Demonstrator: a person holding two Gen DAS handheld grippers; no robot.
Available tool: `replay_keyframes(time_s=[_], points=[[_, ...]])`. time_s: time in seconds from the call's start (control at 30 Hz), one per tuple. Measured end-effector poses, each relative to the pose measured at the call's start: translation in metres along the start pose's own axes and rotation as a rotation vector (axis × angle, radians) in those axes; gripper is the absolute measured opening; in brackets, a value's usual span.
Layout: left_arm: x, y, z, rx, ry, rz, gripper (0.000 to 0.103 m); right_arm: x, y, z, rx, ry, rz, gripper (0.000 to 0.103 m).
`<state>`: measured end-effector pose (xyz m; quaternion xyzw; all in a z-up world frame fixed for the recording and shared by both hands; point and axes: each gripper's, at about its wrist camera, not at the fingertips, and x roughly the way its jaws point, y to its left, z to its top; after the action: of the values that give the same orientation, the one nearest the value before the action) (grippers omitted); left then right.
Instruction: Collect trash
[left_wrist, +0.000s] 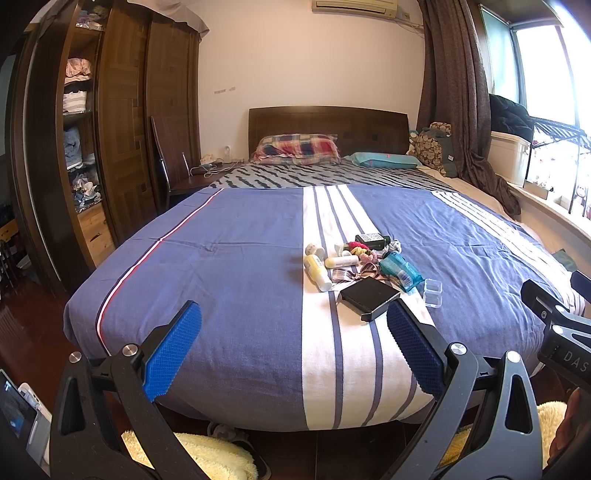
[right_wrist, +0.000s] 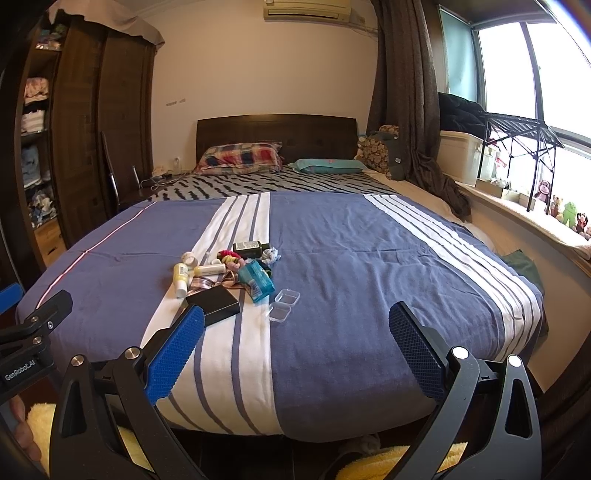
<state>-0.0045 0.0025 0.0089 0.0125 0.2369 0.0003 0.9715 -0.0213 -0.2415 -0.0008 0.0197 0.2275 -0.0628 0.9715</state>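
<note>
Bedroom with a dark wardrobe at the left of the frame and a bright window at the right; a bed (left_wrist: 229, 258) under a blue-and-white striped cover fills the middle of both views. Small things lie in a loose heap on the white stripe, forward of both hand-held grippers and well apart from them.

Nearest the bed's foot lies a flat black box (left_wrist: 369, 296), its long axis slanting from lower left to upper right in the left wrist view. Just right of it sits a small clear plastic case (right_wrist: 283, 305), lid open and seemingly empty. Behind these lie a teal packet (left_wrist: 400, 271), a pale yellow bottle (left_wrist: 317, 272) on its side pointing toward the foot, a white tube (left_wrist: 341, 261), a checked ribbon (left_wrist: 343, 274), bright hair ties (right_wrist: 231, 257) and a dark box (right_wrist: 251, 249).

Left hand-held gripper (left_wrist: 293, 343) is spread wide and holds nothing; the heap shows ahead, right of centre. Right hand-held gripper (right_wrist: 297, 345) is equally wide and empty; the heap lies ahead, left of centre. Neither looks clearly nearer. No bin or bag shows in either view.
</note>
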Motion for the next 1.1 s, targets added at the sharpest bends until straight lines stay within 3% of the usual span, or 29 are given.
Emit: replay_keyframes(time_s=[1.1], points=[[-0.0020,0.0003,-0.0009,0.001,-0.005,0.000,0.095,-0.0032,0.0066,0.0024,-0.008,-0.001,0.007,0.100]])
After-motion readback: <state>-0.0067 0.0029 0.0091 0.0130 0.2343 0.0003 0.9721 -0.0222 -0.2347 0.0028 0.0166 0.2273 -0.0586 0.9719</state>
